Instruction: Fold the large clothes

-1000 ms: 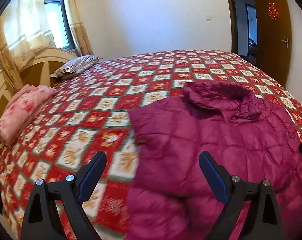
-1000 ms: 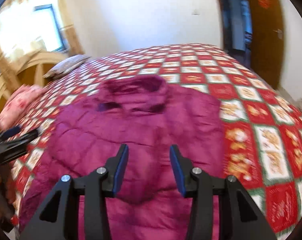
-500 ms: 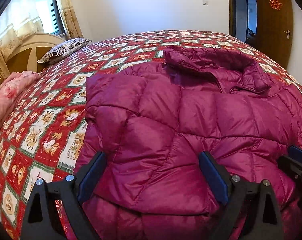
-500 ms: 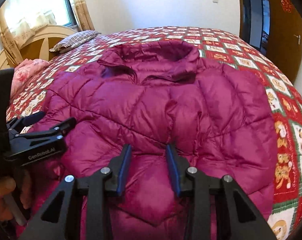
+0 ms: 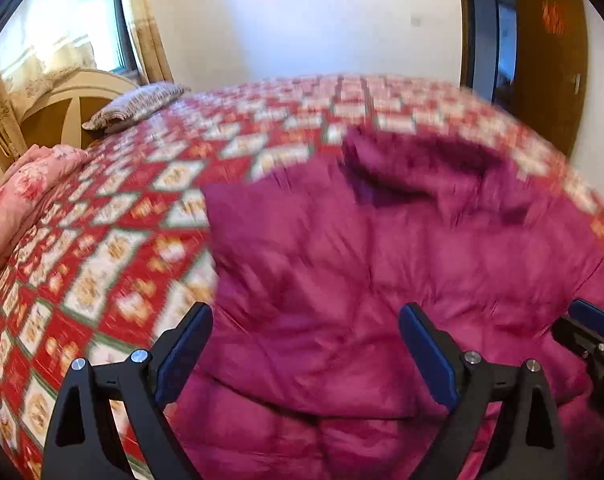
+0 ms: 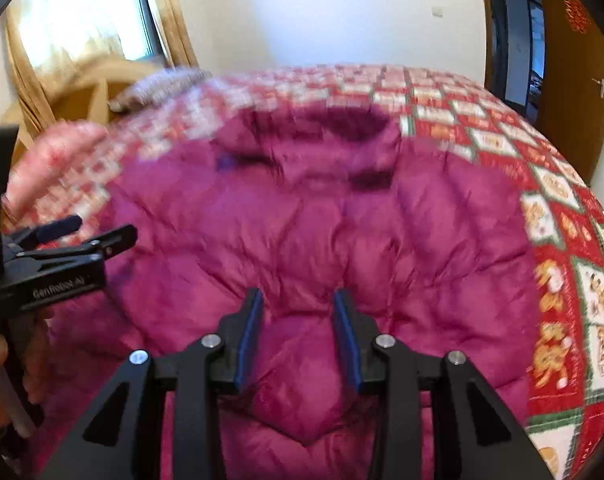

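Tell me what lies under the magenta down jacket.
The magenta down jacket lies on a red patchwork quilt that covers the bed. Whatever is directly beneath the jacket is hidden by its bulk.

Quilted bed: magenta jacket, apparently two pillows.

Left view: looked along its jaws from the bed's near edge, low over the jacket's left half.
Right view: same heading, close above the jacket's middle.
Shared: jacket, bed, headboard end.
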### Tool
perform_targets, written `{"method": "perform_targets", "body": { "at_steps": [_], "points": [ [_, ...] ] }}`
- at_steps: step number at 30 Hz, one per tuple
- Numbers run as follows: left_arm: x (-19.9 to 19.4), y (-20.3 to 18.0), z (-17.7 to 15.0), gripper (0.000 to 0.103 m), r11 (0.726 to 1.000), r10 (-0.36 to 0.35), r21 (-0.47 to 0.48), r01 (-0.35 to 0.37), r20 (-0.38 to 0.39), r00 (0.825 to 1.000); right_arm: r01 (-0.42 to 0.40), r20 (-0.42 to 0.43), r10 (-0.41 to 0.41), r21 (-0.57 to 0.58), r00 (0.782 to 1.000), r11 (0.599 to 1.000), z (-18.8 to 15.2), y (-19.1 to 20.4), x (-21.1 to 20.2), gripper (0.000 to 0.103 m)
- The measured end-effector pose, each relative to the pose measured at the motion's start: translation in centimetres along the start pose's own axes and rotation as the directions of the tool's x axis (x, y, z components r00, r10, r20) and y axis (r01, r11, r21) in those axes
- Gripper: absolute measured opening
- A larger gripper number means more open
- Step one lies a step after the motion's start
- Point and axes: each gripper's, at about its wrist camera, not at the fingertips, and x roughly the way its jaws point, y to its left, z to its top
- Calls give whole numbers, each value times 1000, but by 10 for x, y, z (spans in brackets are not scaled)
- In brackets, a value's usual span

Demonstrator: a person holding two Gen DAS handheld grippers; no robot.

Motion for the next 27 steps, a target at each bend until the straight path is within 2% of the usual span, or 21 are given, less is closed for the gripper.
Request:
{"method": "perform_targets", "body": {
  "at_steps": [2,4,6,8,11,14,22,27],
  "points": [
    [-7,16,19,94,1000,-4,-24,5,32,999,21,53,-21,2,998,1000,12,-8,-15,43],
    [6,28,35,95,999,30,-46,-28,36,999,87,91,-87,8,992,996,25,-19,-19,43],
    [32,37,44,95,996,58,-66,-58,6,998,159,80,-163,60,983,986,35,-41,-11,43],
    [61,41,44,94,993,95,-66,-98,-50,994,183,38,-189,112,981,977,36,-61,3,43],
    [98,38,30,94,991,117,-49,-124,-123,985,210,-34,-208,122,978,970,25,-78,29,43],
    [104,31,16,95,990,133,-32,-137,-107,985,207,-47,-202,117,978,971,14,-82,38,43],
    [112,33,13,95,991,121,-43,-128,-125,985,199,-58,-193,127,980,972,9,-87,45,44],
    [111,27,13,96,988,150,-21,-153,-112,982,210,-62,-204,119,977,970,8,-84,48,44]
  ]
}}
